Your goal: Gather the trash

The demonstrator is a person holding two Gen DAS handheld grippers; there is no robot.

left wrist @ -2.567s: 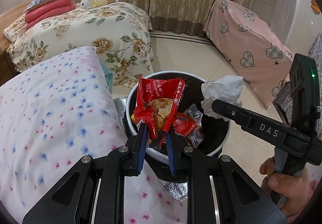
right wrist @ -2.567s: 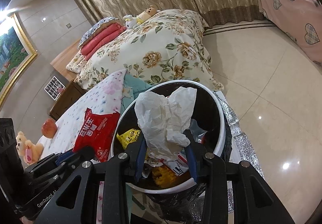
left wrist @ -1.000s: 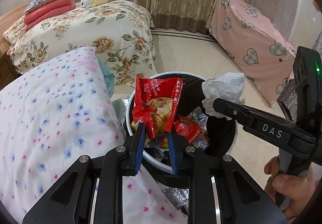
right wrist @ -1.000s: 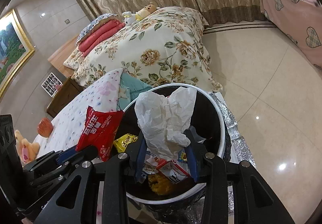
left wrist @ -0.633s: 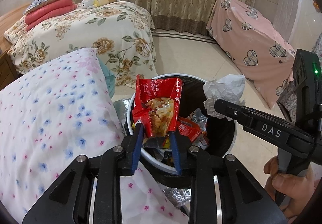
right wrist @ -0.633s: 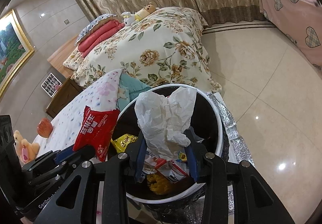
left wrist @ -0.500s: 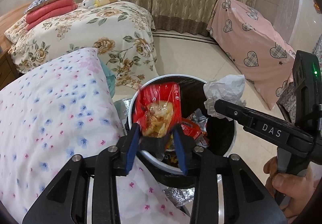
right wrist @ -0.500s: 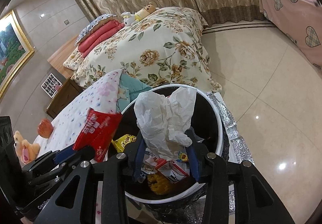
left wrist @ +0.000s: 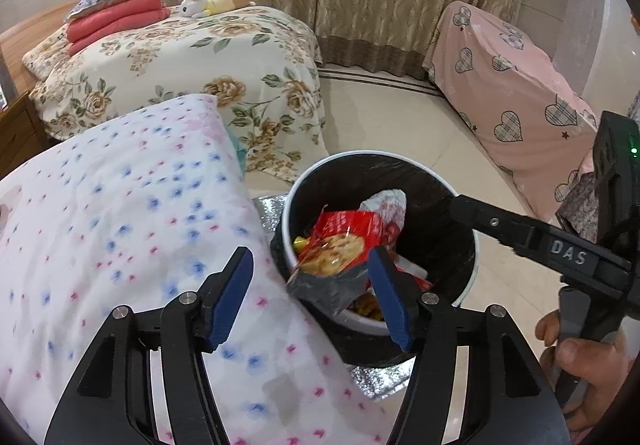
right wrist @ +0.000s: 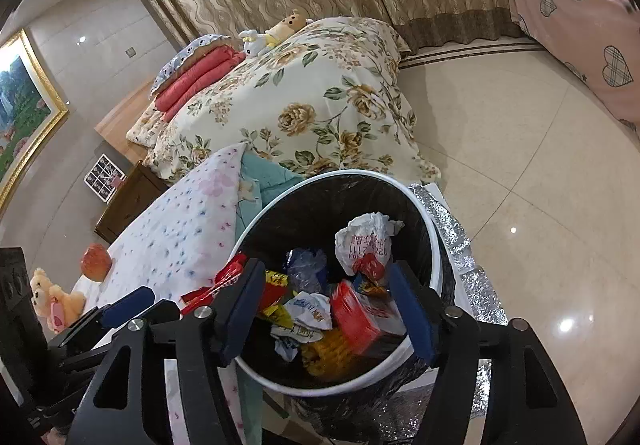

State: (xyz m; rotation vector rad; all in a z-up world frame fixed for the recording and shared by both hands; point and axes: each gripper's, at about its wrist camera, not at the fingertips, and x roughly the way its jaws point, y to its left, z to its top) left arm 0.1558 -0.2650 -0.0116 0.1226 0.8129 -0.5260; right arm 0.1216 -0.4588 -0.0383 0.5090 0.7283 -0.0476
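In the left wrist view, the left gripper [left wrist: 312,291] stands at the lower centre with its blue fingers [left wrist: 231,295] spread wide and nothing between them. Just above it, in the middle of the frame, the bin [left wrist: 472,273] with white rim and black liner stands on the tiled floor [left wrist: 400,117]. The red snack bag [left wrist: 344,241] lies inside the bin, its lower dark end resting over the near rim, between the two fingers but not pressed by them. Behind it, deeper in the bin, sits the crumpled white paper [left wrist: 386,205]. The right gripper [left wrist: 520,233] comes in from the right edge, its tip over the far side of the bin; from this side I cannot tell how its jaws stand. In the right wrist view, the right gripper [right wrist: 330,309] is at the bottom centre, fingers [right wrist: 412,315] released and wide apart, holding nothing, above the bin [right wrist: 434,245]. The paper [right wrist: 366,237] lies on the other wrappers inside, in the upper right part of the opening, and the snack bag [right wrist: 224,279] shows only as a red edge at the left rim. The pillow [left wrist: 120,205] with small flowers fills the left of the left view, touching the bin. The flowered bed [left wrist: 180,61] is in the upper left, the pink cover [left wrist: 512,93] at the right.
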